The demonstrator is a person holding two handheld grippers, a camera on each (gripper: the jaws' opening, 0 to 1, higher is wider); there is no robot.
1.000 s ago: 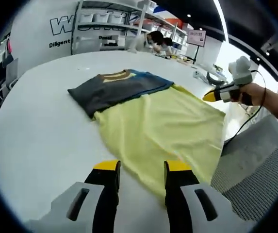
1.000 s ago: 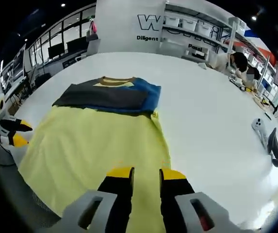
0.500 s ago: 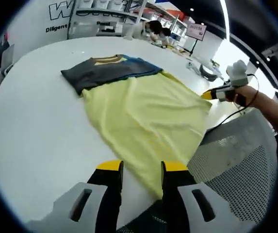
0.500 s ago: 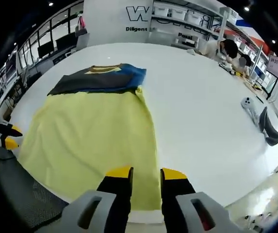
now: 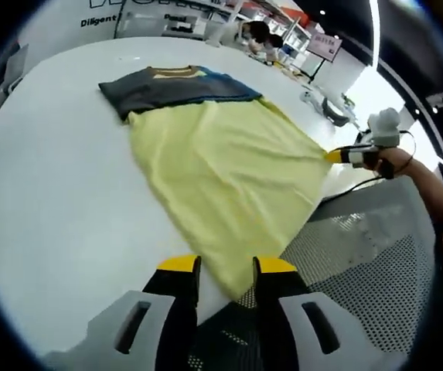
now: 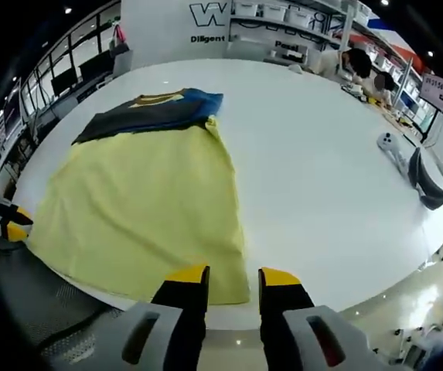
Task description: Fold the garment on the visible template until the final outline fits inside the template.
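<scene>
Garment: a dark grey and blue T-shirt (image 5: 176,83) with a tan collar lies folded at the upper centre of the left gripper view, and at upper left in the right gripper view (image 6: 155,110); its lower edge overlaps the far end of the yellow sheet.
Template: the yellow sheet (image 5: 221,174) runs from the shirt toward the near table edge; in the right gripper view (image 6: 140,212) it fills the left centre.
Hidden: how the shirt is layered inside its fold cannot be made out; the sheet's near corner drops behind the left gripper's jaws.
Left gripper (image 5: 219,272): jaws slightly parted at bottom centre, nothing visibly held; whether they touch the sheet's corner I cannot tell.
Right gripper (image 6: 233,277): jaws a little apart at the bottom, just short of the sheet's near edge, holding nothing.
Table (image 6: 322,178): white and round; small devices (image 6: 422,174) lie at its right rim.
Change: compared with a second ago both cameras sit further back, so the table edge and a mesh chair (image 5: 360,263) now show; shirt and sheet lie unchanged.
</scene>
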